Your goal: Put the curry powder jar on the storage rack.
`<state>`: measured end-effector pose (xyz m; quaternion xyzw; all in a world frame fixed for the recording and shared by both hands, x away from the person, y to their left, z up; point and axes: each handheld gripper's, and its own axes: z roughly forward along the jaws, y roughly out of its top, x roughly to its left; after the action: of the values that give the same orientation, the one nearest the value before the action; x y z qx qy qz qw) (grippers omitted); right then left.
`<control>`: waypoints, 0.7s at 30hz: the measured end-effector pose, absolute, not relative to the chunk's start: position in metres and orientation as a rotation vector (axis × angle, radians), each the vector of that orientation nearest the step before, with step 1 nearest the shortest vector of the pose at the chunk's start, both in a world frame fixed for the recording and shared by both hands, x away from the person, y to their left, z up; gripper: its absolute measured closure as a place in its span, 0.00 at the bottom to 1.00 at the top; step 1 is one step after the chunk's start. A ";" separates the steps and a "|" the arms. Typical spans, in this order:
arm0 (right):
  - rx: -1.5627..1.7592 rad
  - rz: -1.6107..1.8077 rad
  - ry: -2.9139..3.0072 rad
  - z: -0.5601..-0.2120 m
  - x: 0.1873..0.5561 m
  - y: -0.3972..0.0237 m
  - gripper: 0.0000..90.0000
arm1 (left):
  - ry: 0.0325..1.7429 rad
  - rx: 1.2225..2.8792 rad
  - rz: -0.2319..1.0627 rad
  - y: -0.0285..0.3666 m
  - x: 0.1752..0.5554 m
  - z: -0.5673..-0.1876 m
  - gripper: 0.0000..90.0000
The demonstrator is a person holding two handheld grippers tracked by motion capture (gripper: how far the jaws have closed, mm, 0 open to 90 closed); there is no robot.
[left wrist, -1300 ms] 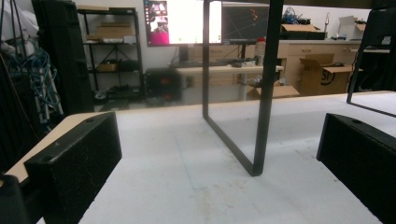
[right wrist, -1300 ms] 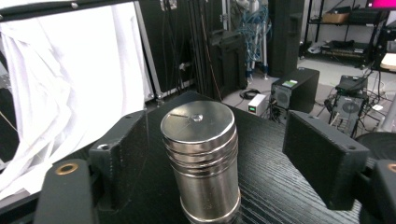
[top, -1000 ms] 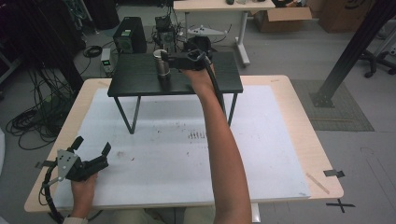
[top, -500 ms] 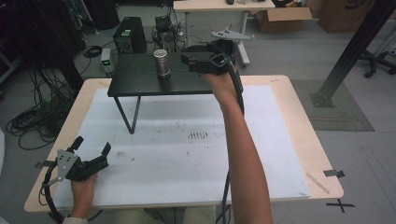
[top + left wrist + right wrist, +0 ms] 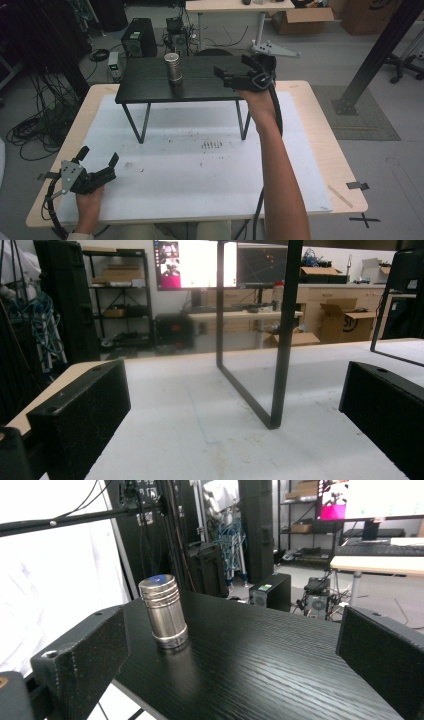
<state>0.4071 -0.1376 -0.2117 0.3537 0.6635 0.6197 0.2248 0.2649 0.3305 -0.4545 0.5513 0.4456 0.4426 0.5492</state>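
Boxes, desks and a bright screen fill the room behind my work spot. I see a light wooden table (image 5: 320,150) with a big white sheet (image 5: 200,170) on top of it. On the sheet stands a small black table (image 5: 150,85) with thin black legs.

A shiny metal can (image 5: 173,67) stands straight up on the small black table, near its middle, at about 12 o'clock from the middle of the white sheet. In the right gripper view the can (image 5: 163,611) has rings near its top and a blue spot on its lid.

My right gripper (image 5: 235,75) hangs over the right end of the small black table, at about 3 o'clock from the can. Its jaws are spread wide and point at the can. They hold nothing and touch nothing. The can is apart from them.

My left gripper (image 5: 97,162) is down low at about 8 o'clock on the white sheet, near the table's corner. Its jaws are spread wide too, with nothing between them. In the left gripper view I look past them at a black leg (image 5: 282,335) of the small table standing on the sheet.
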 end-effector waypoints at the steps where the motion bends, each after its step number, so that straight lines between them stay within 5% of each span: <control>1: 0.975 1.712 1.821 -0.212 0.405 -0.141 0.01 | 1.055 1.306 1.049 0.330 0.265 -0.454 0.00; 21: 0.962 1.694 1.761 -0.226 0.356 -0.182 0.00 | 1.055 1.307 1.050 0.330 0.265 -0.454 0.00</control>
<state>0.3559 -0.1823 -0.2260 0.3543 0.6483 0.6239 0.2548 0.2649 0.3303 -0.4545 0.5518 0.4454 0.4431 0.5485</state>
